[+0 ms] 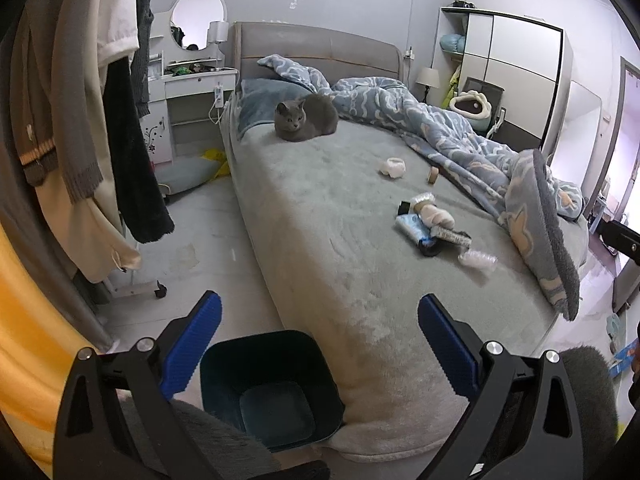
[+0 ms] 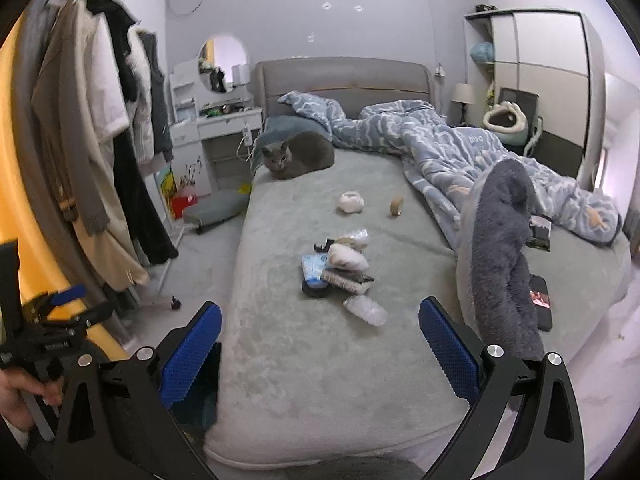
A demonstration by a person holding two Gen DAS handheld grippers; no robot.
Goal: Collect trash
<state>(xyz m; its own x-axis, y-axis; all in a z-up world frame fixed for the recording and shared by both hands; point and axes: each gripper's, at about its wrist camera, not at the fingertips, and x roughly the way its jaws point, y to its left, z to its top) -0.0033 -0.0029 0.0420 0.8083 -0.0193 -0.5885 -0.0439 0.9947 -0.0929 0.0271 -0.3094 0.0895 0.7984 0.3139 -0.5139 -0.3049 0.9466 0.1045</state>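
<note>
left wrist view shows the left gripper [image 1: 320,340] with fingers spread and empty above an empty dark bin [image 1: 272,384] at the bed [image 1: 320,220] corner. right gripper [image 2: 320,344] is likewise apart. trash pile [image 2: 340,268] lies mid-bed, uncollected; nothing seems done yet.

Near half of bed [image 2: 304,360] bare, open approach from foot end. Trash pile [image 2: 340,268] mid-bed, gaps around it. Bunched duvet [image 2: 460,148] blocks right side, cat [image 2: 296,156] at head. Dark bin [image 1: 268,384] tight against bed corner.
</note>
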